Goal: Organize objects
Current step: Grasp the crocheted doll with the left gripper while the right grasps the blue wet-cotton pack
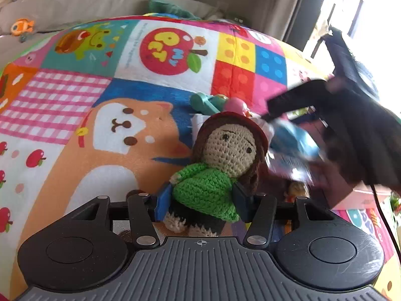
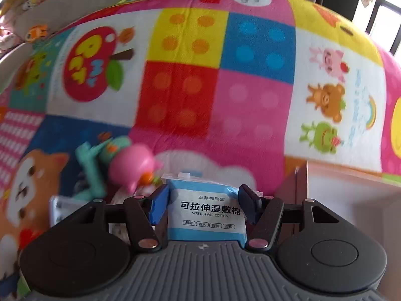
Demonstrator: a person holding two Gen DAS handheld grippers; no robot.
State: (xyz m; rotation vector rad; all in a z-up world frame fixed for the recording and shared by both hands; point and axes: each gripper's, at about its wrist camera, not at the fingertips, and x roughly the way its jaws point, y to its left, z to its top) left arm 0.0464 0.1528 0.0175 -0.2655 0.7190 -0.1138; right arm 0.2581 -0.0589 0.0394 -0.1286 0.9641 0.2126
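Observation:
My left gripper (image 1: 203, 198) is shut on a crochet doll (image 1: 213, 170) with a green sweater, brown hair and a red hat, held above the colourful play blanket (image 1: 100, 100). My right gripper (image 2: 204, 203) is shut on a blue and white pack of wet cotton wipes (image 2: 205, 210). In the left wrist view the right gripper (image 1: 278, 111) is a blurred black shape at the right with the blue pack (image 1: 293, 140) in it. A pink and teal toy (image 2: 120, 160) lies on the blanket just left of the right gripper; it also shows behind the doll (image 1: 215, 102).
A beige sofa (image 1: 75, 2) with small orange plush fish (image 1: 22, 26) runs along the back. A pinkish box (image 2: 351, 200) stands at the right edge of the blanket. A white item (image 2: 60, 210) lies at the lower left of the right wrist view.

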